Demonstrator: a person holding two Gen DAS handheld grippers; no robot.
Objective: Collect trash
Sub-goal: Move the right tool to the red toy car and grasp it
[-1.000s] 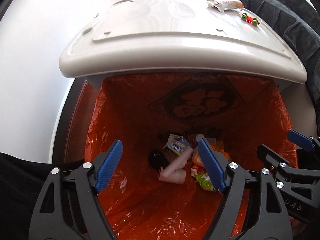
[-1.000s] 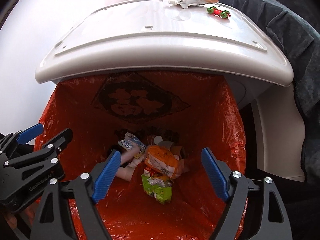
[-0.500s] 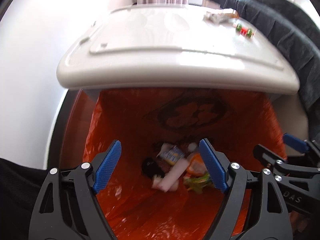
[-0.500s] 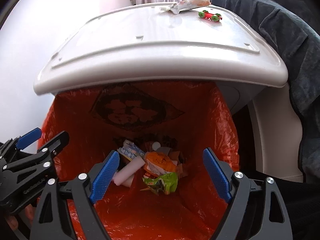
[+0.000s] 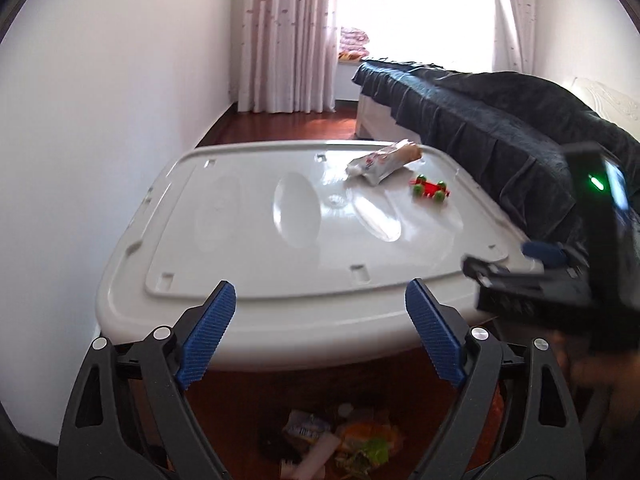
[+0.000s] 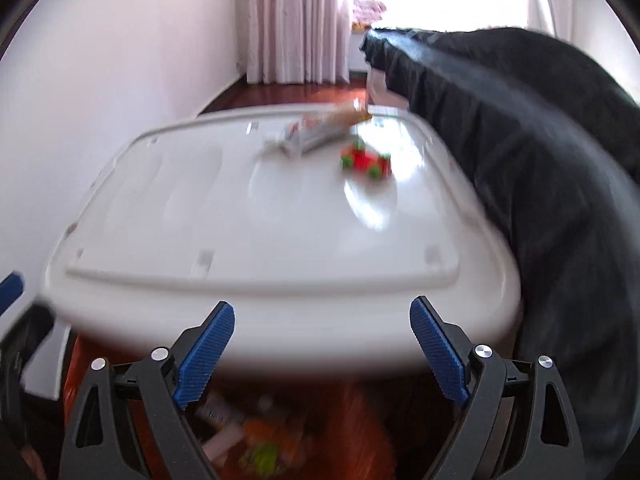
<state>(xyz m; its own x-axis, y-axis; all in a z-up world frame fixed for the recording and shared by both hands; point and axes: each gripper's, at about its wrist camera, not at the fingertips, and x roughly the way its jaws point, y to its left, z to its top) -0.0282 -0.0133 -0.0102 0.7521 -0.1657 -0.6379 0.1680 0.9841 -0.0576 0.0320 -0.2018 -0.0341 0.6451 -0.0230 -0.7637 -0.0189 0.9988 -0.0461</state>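
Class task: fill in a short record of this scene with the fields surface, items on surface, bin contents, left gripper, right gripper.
surface: glossy white plastic table top, beside a bed with a dark cover
items on surface: crumpled silver snack wrapper; small red toy car with green wheels, apart from the wrapper
bin contents: orange bin liner below the table edge, holding mixed wrappers
left gripper: jaws opening, nothing between them
right gripper: jaws opening, nothing between them

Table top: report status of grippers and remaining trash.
Left gripper, right gripper: jaws opening, empty. Wrapper on table, beside toy car. Path clear.
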